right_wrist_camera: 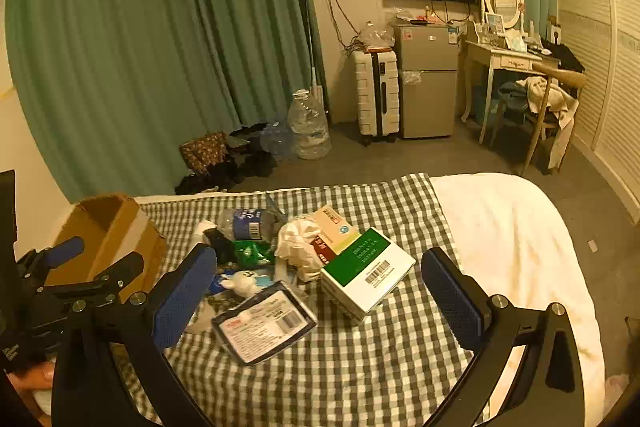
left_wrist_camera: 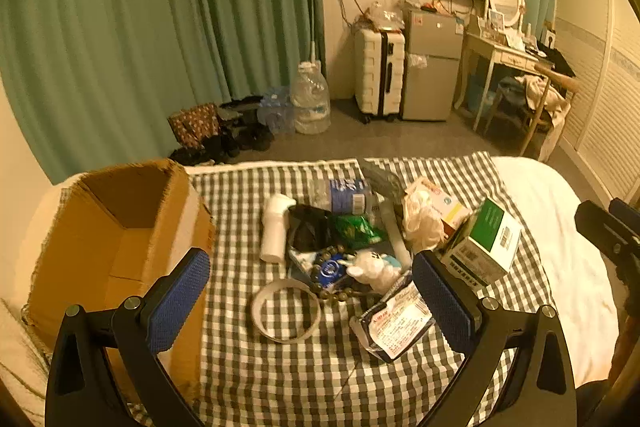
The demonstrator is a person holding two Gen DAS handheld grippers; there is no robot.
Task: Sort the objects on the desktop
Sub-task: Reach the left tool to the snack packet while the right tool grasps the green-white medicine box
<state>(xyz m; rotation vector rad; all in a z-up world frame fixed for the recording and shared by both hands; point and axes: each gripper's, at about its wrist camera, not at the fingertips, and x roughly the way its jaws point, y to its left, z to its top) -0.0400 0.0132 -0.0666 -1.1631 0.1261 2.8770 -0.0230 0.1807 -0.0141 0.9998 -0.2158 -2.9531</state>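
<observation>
1. The left claw hangs over the near part of a checked cloth spread on a bed. Its blue pads stand as wide apart as they go, and nothing is between them.
2. The right claw is spread just as wide and grips nothing; it hovers above the same cloth, further to the right.
3. An open cardboard box stands on the left side of the cloth, its inside empty as far as can be seen.
4. The things to sort lie in a heap mid-cloth: a white bottle on its side, a clear plastic bottle with a blue label, a green packet, a string of dark beads and a small white toy figure.
5. A pale ring of tape lies flat at the near edge of the heap, under the left claw.
6. A flat sealed packet lies nearest, beside a green-and-white carton tilted on the right of the heap.
7. A crumpled white bag and an orange-edged box sit behind the carton.
</observation>
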